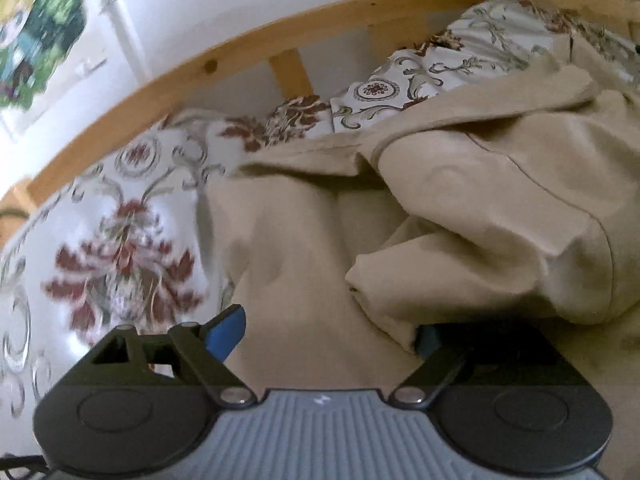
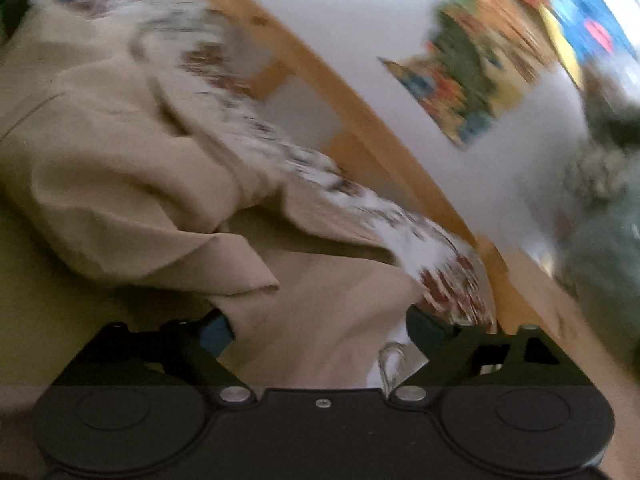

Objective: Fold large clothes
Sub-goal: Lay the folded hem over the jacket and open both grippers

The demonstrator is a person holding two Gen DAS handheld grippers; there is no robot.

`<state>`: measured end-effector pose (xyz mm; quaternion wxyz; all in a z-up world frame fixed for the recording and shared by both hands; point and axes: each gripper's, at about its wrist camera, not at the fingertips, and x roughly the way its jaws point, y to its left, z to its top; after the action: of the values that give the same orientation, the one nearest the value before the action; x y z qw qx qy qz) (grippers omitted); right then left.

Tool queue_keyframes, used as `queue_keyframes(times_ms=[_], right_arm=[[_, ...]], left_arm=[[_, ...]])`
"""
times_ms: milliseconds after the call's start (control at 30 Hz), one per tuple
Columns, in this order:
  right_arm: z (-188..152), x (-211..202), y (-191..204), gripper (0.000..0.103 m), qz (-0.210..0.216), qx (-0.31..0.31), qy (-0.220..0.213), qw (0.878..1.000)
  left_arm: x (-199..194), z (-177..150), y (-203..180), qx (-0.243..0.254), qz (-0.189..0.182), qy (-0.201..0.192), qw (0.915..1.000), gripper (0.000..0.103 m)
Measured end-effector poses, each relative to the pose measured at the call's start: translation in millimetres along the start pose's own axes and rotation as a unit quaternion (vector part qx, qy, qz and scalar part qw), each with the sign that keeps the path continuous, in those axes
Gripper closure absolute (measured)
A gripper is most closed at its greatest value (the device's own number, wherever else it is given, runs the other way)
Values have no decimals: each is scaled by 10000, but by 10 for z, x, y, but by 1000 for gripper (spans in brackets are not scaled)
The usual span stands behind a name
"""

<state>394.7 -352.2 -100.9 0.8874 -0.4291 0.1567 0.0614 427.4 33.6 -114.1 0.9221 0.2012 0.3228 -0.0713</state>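
A large beige garment [image 1: 460,208] lies rumpled on a bed, with a folded-over part and a sleeve end on its right side. My left gripper [image 1: 324,332] is open, low over the garment's flat part; its blue left finger [image 1: 226,330] shows, the right finger is half hidden under a fold. The garment also fills the left of the blurred right wrist view [image 2: 132,184]. My right gripper [image 2: 316,328] is open over the beige cloth, its fingers wide apart and holding nothing.
A floral white-and-red bedspread [image 1: 120,240] covers the bed, bunched at the back [image 1: 420,68]. A wooden bed rail [image 1: 248,48] runs behind it against a white wall with colourful pictures [image 2: 472,80]. A grey-green object [image 2: 608,248] stands at the right.
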Motion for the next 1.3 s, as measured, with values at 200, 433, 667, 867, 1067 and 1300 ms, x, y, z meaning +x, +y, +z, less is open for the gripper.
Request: queue_keyframes(times_ms=[200, 433, 667, 867, 1067, 1300], right_arm=[[-28, -145, -87, 2, -196, -441, -150, 9987], [104, 282, 115, 1, -1237, -1391, 26, 9825], [-177, 214, 159, 1, -1583, -2565, 146, 9534], [-44, 94, -165, 2, -1691, -1579, 486, 9717], [325, -153, -691, 3, -162, 2647, 536, 9627], [729, 27, 52, 5, 206, 3382, 796, 9375]], left_arm=[[-91, 25, -13, -241, -73, -62, 9997, 8], [269, 312, -226, 28, 573, 246, 9981, 8], [-41, 82, 22, 611, -234, -64, 9978, 9], [-206, 208, 164, 847, -708, -172, 9937, 4], [-278, 198, -188, 2386, 219, -593, 9691, 3], [-159, 228, -93, 1612, -21, -68, 9869, 0]])
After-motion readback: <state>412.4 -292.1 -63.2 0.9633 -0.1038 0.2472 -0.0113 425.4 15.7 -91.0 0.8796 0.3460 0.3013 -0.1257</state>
